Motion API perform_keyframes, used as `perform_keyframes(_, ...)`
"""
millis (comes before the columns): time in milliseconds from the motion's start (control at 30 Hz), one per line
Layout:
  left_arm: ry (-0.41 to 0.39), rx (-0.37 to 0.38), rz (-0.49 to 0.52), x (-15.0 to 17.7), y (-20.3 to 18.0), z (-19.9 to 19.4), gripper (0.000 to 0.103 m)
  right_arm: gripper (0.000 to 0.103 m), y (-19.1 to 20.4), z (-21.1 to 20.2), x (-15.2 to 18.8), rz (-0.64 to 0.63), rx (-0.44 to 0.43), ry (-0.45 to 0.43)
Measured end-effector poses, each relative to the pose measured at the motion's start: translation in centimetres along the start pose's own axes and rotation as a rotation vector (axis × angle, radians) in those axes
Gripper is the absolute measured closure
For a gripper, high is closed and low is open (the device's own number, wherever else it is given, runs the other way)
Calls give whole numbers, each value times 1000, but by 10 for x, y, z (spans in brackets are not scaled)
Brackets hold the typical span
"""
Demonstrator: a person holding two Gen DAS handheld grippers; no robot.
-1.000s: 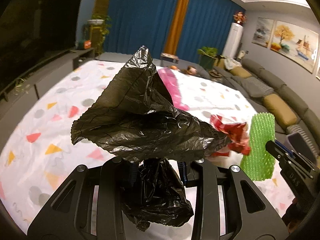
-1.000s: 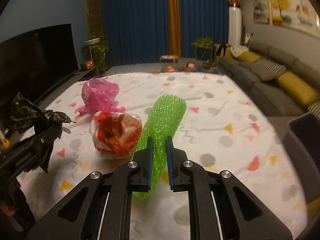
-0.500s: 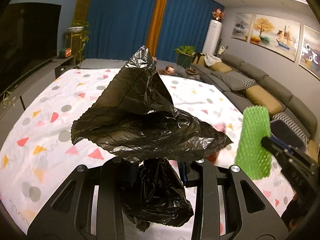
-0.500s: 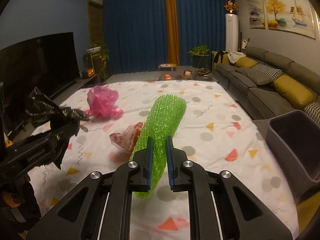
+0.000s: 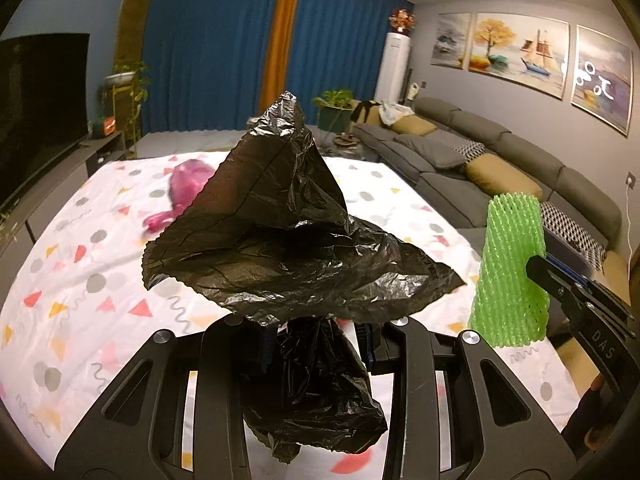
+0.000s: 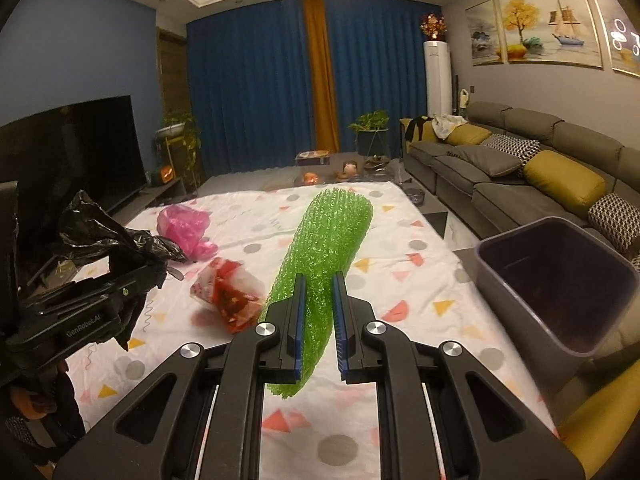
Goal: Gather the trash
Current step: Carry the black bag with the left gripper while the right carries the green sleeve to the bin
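My left gripper (image 5: 316,340) is shut on a crumpled black plastic bag (image 5: 288,248) and holds it above the patterned sheet (image 5: 80,280). It also shows in the right wrist view (image 6: 116,240). My right gripper (image 6: 318,292) is shut on a green foam net sleeve (image 6: 324,252), lifted off the sheet; the sleeve shows in the left wrist view (image 5: 512,264). A pink plastic bag (image 6: 184,228) and a red-and-white wrapper (image 6: 228,292) lie on the sheet. A dark grey bin (image 6: 556,280) stands at the right.
A grey sofa (image 6: 520,168) with yellow cushions runs along the right. A TV (image 6: 68,160) on a low unit stands at the left. Plants and small items sit beyond the sheet's far edge, before blue curtains.
Both grippers have risen with their loads and the views have tilted up. The green sleeve has left the sheet. The bin has come into the right wrist view.
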State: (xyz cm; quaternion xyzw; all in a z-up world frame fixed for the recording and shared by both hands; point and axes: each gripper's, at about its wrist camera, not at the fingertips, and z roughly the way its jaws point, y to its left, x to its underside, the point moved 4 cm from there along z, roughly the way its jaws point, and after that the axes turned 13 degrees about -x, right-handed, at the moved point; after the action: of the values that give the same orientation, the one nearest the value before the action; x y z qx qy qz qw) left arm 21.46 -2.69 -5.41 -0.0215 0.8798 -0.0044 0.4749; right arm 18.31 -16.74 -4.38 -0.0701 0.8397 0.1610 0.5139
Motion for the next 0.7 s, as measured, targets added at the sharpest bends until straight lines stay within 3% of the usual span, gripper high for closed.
perform_keyframes(700,-5,127,128,0,-113,-4,72,89,-82,-59,0,52,154,-66)
